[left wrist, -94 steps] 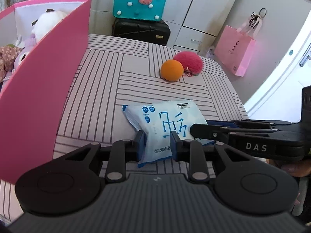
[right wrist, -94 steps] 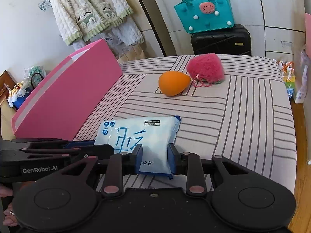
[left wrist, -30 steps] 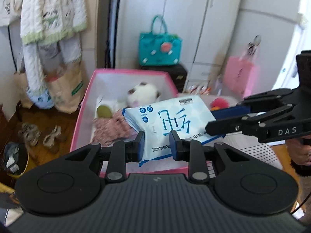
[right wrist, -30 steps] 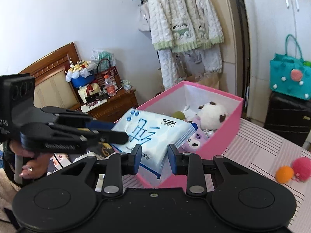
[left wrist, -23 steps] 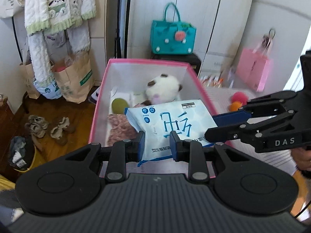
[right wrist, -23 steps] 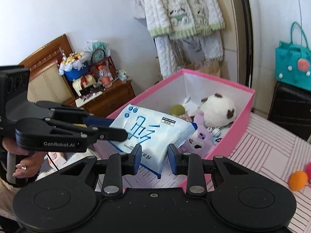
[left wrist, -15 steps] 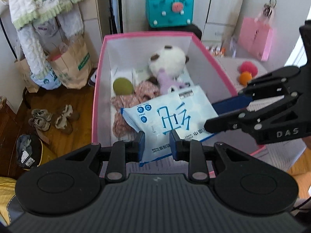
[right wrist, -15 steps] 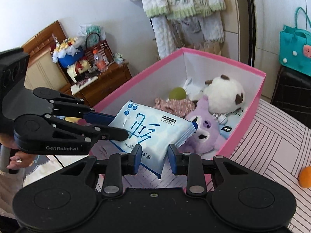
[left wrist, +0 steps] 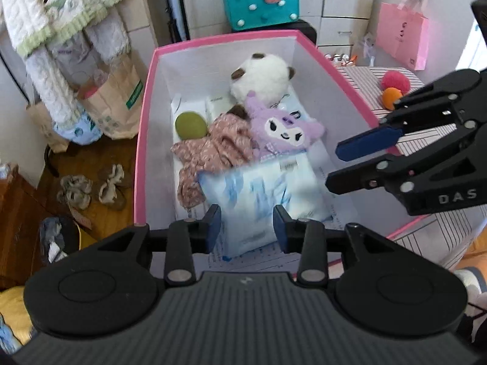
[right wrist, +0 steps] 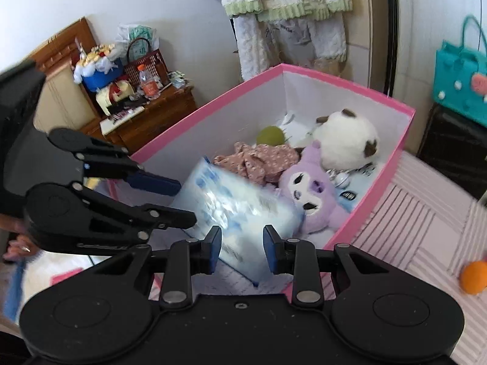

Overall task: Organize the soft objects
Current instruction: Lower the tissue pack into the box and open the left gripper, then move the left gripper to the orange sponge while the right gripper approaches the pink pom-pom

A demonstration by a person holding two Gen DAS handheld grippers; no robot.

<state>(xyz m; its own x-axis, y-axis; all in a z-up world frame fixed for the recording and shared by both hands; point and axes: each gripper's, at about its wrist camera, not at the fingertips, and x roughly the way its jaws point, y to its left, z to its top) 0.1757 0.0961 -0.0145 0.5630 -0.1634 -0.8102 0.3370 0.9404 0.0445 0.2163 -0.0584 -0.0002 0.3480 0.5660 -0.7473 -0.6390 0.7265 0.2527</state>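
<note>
A blue-and-white tissue pack (left wrist: pixel 261 194) is blurred inside the pink box (left wrist: pixel 143 140), below both grippers; it also shows in the right wrist view (right wrist: pixel 240 206). My left gripper (left wrist: pixel 246 228) is open above the pack, touching nothing. My right gripper (right wrist: pixel 242 245) is open too, and appears from the side in the left wrist view (left wrist: pixel 359 164). In the box lie a white plush (left wrist: pixel 261 76), a purple plush (left wrist: pixel 283 127), a floral cloth (left wrist: pixel 213 149) and a green ball (left wrist: pixel 190 126).
An orange ball (left wrist: pixel 391 97) and a red fluffy ball (left wrist: pixel 395 80) sit on the striped bed (left wrist: pixel 365 91) right of the box. A teal bag (left wrist: pixel 261 0) and a pink bag (left wrist: pixel 401 39) stand behind. Shoes (left wrist: pixel 91 185) lie on the floor at left.
Both grippers carried the tissue pack from the bed over the pink box, then opened. The pack has left the fingers and is dropping into the box.
</note>
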